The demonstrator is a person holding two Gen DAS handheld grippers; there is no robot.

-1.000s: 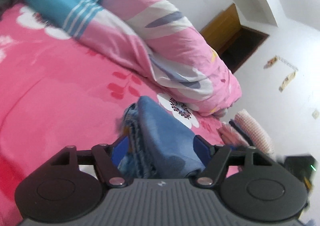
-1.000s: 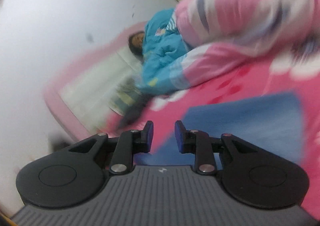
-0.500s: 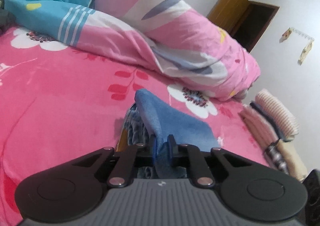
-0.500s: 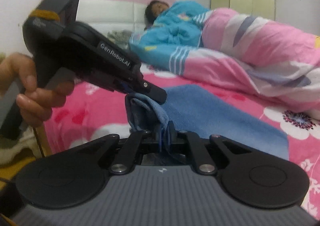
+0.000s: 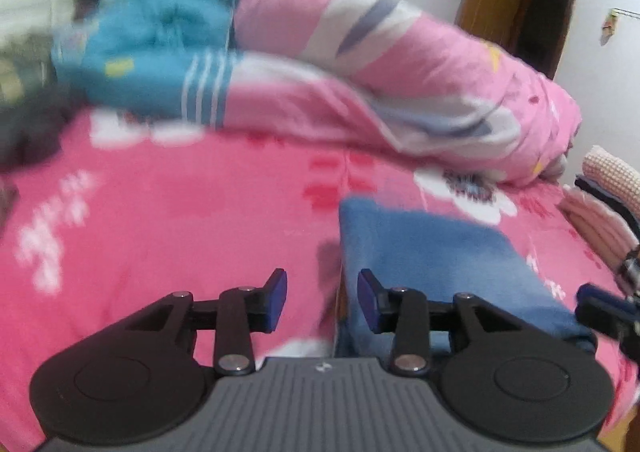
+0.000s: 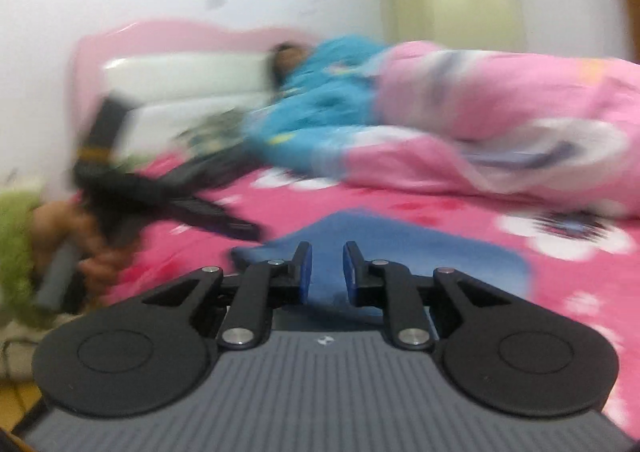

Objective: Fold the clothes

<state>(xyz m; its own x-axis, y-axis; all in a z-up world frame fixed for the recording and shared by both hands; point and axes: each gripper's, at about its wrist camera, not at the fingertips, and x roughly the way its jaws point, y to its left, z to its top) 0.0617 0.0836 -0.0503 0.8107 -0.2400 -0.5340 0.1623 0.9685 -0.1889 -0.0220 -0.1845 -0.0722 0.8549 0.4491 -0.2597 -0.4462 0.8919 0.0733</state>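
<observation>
Your left claw [image 5: 322,300] stands open with nothing between its blue pads, and it hangs over the near edge of the bed [image 5: 160,220], whose cover is bright pink with white flowers. The blue garment [image 5: 432,252] lies folded flat on that cover, just ahead and to the right of the left claw; the claw's right finger [image 5: 370,302] overlaps the garment's left edge in this view, though you cannot tell whether it touches the cloth. At the far right of the left wrist view the tip of your right claw [image 5: 600,312] reaches toward the garment's near right corner. From the right wrist view, your right claw [image 6: 324,272] is also parted, its pads empty, with the same blue garment [image 6: 400,244] spread on the bed directly beyond the fingers. To the left there, your left hand [image 6: 76,236] grips the handle of the other tool, which is badly smeared by motion blur. Behind the garment a pink, white and grey quilt [image 5: 400,72] is heaped across the bed, and a person in a blue top [image 5: 160,20] lies near the headboard [image 6: 172,80]. A stack of folded clothes [image 5: 604,204] sits at the bed's right edge, well apart from the blue garment. Both views are blurred.
</observation>
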